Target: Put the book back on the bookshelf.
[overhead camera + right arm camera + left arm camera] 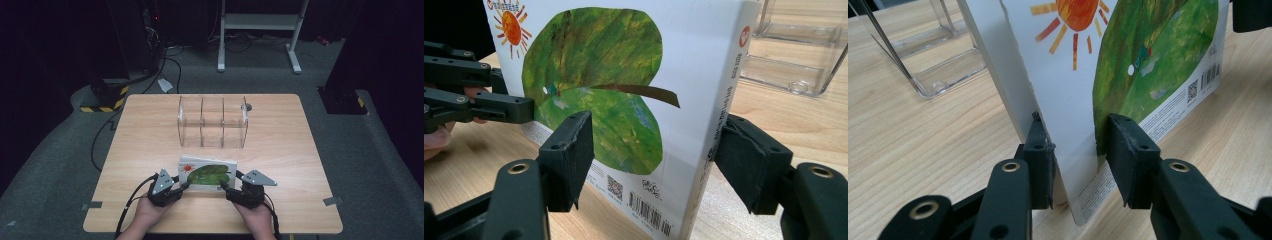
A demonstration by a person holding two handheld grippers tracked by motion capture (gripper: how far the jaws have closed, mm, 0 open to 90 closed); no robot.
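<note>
Book stood between the two claws, near the table's front edge, cover with sun and green leaf facing the person.

Left claw pinched the book's corner at the page-edge end: one pad against the far side, the other on the leaf side. Right claw straddled the spine end, jaws spread wide across the book's thickness; pads looked to touch both faces, though how firmly they pressed could not be told. Judged that a grip at each end kept the book upright and level, ready to be carried as one piece.

Clear rack with three slots stood beyond the claws, well apart from the book, open tops up. Its thin dividers were what stood in the way: the book would need to go in straight. A small dark disc lay just past the rack's right end. Nothing lay between book and rack.
</note>
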